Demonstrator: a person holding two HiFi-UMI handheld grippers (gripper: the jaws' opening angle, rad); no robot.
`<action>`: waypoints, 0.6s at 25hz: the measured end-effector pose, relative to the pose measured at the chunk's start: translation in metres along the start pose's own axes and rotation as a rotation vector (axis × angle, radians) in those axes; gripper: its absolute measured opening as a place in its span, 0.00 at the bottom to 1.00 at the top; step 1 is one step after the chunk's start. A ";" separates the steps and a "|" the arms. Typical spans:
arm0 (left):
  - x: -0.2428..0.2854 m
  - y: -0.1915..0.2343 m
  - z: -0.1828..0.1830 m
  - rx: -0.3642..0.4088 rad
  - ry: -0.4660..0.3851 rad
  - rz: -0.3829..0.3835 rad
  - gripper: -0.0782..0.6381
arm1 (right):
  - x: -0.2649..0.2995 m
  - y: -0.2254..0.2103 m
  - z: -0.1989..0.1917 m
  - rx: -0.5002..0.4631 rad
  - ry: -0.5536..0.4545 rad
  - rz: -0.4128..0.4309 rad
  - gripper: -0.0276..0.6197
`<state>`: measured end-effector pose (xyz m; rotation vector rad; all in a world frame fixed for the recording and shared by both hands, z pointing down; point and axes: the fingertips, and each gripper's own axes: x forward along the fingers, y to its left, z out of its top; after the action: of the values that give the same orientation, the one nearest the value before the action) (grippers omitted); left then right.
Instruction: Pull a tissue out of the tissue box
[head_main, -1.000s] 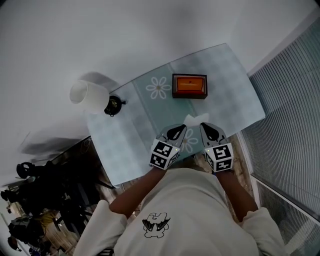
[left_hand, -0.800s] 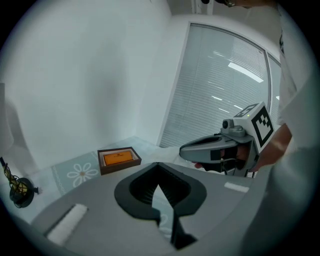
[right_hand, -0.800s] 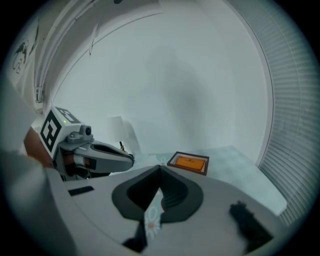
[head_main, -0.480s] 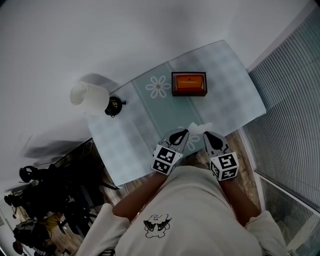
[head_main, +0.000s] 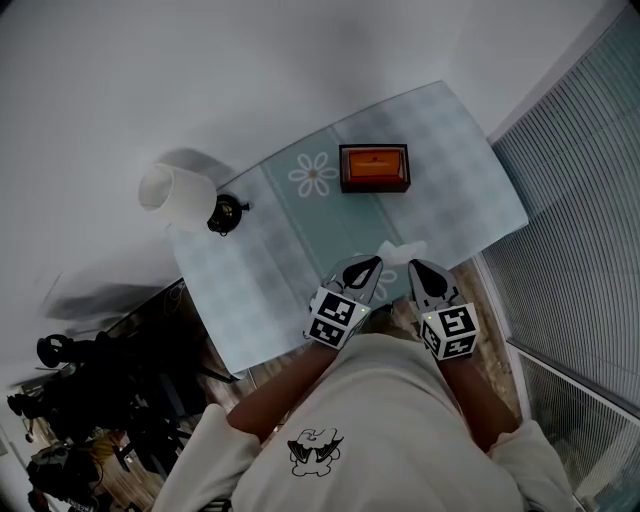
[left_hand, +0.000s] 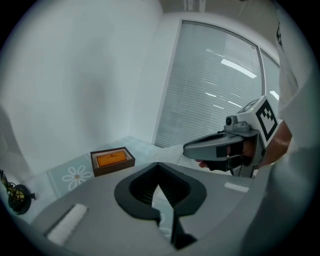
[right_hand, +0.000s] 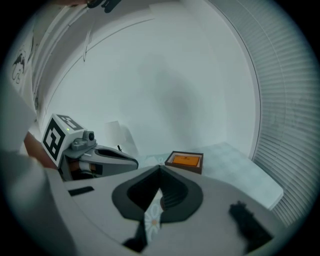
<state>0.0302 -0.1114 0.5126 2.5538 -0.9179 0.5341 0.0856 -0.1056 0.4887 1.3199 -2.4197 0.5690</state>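
The tissue box (head_main: 374, 167), dark brown with an orange top, sits on the far part of the table (head_main: 250, 280); it also shows in the left gripper view (left_hand: 112, 160) and the right gripper view (right_hand: 184, 161). A white tissue (head_main: 402, 250) hangs over the table's near edge, away from the box, stretched between both gripper tips. My left gripper (head_main: 372, 263) is shut at its left end and my right gripper (head_main: 417, 266) is shut at its right end. In the left gripper view the tissue (left_hand: 172, 151) runs from my own closed tip to the right gripper (left_hand: 187, 148). The pinch points are hidden.
A white lamp shade (head_main: 165, 187) with a dark base (head_main: 226, 212) stands at the table's left corner. Window blinds (head_main: 580, 230) run along the right side. Dark equipment (head_main: 90, 400) crowds the floor at lower left. The cloth has daisy prints (head_main: 314, 176).
Both grippers have drawn back together from the box toward the table's near edge, carrying the tissue with them. Their jaws have stayed closed.
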 end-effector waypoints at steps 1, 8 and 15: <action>0.000 0.001 -0.002 0.000 0.005 0.001 0.12 | 0.001 0.000 0.000 -0.007 0.002 -0.001 0.06; -0.005 0.005 -0.006 -0.016 0.007 0.008 0.12 | 0.003 0.008 0.004 -0.006 -0.001 0.010 0.06; -0.003 0.002 -0.008 -0.005 0.005 -0.006 0.12 | 0.003 0.009 0.004 -0.008 -0.004 0.004 0.06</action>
<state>0.0250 -0.1072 0.5178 2.5489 -0.9087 0.5362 0.0765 -0.1055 0.4849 1.3144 -2.4260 0.5571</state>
